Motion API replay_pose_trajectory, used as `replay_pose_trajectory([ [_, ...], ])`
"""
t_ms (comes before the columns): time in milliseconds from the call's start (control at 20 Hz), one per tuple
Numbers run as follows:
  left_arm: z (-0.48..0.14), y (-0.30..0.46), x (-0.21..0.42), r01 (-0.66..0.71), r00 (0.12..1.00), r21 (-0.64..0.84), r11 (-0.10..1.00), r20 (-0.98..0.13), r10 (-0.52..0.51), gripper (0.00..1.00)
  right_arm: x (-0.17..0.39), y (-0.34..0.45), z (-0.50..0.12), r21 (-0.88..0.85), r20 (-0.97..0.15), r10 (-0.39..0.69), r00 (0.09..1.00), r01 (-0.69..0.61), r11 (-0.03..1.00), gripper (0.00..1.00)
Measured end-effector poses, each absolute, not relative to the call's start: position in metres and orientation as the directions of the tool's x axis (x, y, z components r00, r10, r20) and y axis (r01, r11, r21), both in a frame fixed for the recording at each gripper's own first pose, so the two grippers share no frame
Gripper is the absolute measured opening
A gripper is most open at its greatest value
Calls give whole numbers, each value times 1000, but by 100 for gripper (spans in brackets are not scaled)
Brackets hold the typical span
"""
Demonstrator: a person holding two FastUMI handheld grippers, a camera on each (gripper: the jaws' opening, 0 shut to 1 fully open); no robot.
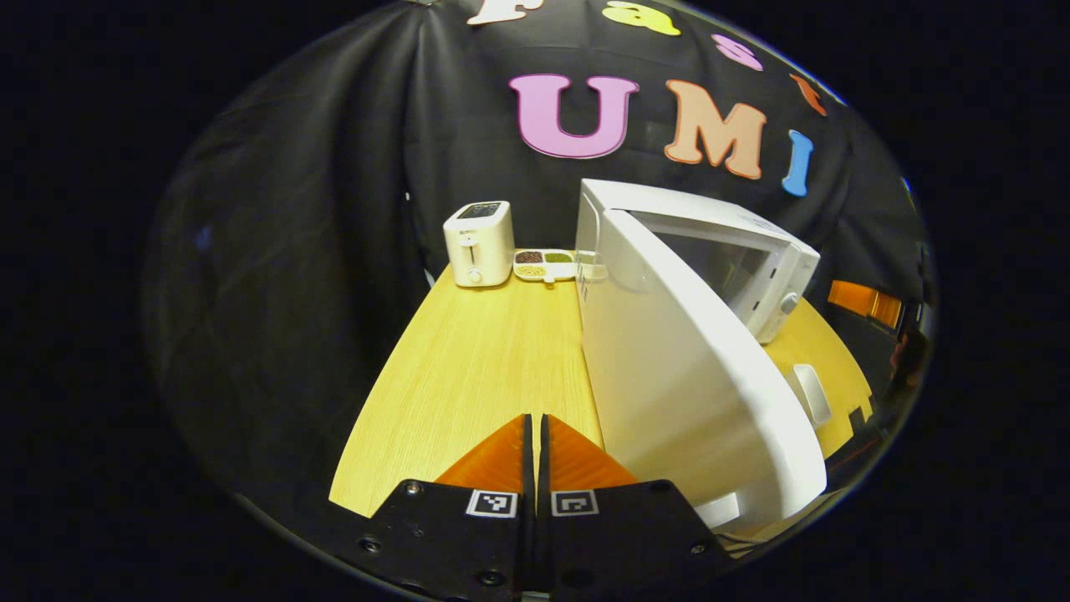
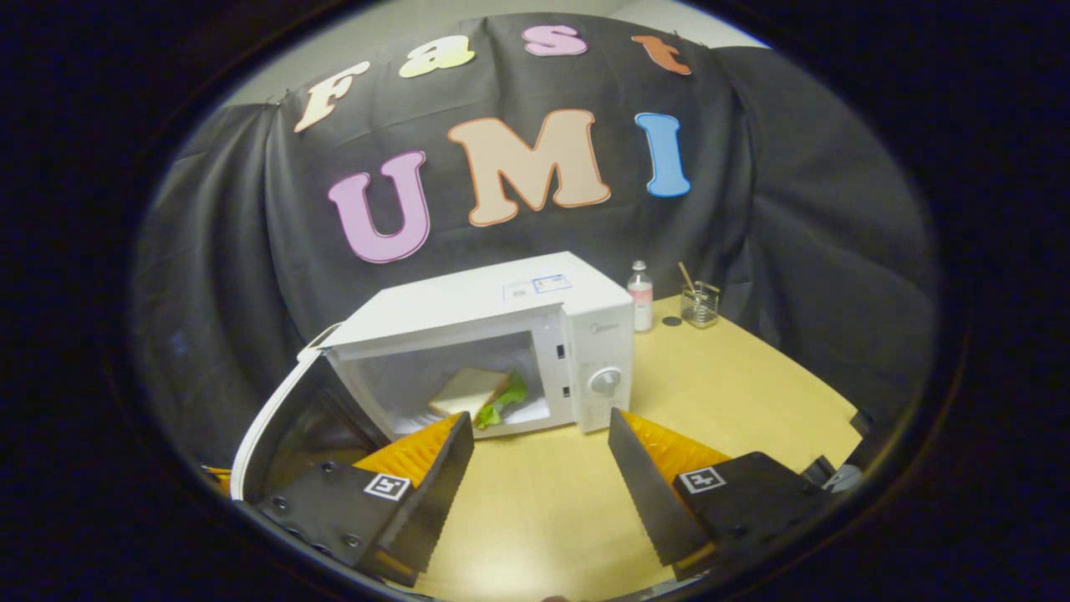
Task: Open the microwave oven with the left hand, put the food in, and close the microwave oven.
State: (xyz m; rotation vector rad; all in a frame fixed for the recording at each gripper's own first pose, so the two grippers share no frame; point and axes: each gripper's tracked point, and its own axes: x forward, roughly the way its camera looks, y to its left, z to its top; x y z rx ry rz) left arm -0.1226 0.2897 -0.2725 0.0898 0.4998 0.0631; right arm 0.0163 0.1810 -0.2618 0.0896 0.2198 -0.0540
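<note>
A white microwave oven point(image 2: 501, 334) stands on the wooden table with its door point(image 2: 276, 410) swung wide open to the left. Inside the cavity lies a sandwich point(image 2: 472, 395) with green lettuce sticking out. My right gripper point(image 2: 542, 443) is open, a short way in front of the oven's opening, nothing between its fingers. In the left gripper view the open door point(image 1: 685, 368) stands edge-on just right of my left gripper point(image 1: 536, 422), whose fingers are pressed together with nothing between them, over the table point(image 1: 468, 368).
A white toaster point(image 1: 478, 243) and a divided tray of food point(image 1: 547, 265) stand at the table's far end in the left gripper view. A small bottle point(image 2: 640, 296) and a glass jar point(image 2: 700, 304) stand right of the oven.
</note>
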Motion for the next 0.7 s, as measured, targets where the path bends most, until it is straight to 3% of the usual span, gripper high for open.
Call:
replay_pose_trajectory([
  [200, -270, 280, -117, -22, 876, 123, 992, -476, 79, 1, 6, 150, -257, 77, -203, -105, 974, 123, 989, 100],
  [700, -266, 254, -112, -89, 872, 93, 992, -473, 123, 1, 6, 97, -254, 72, -219, -125, 968, 143, 987, 100],
])
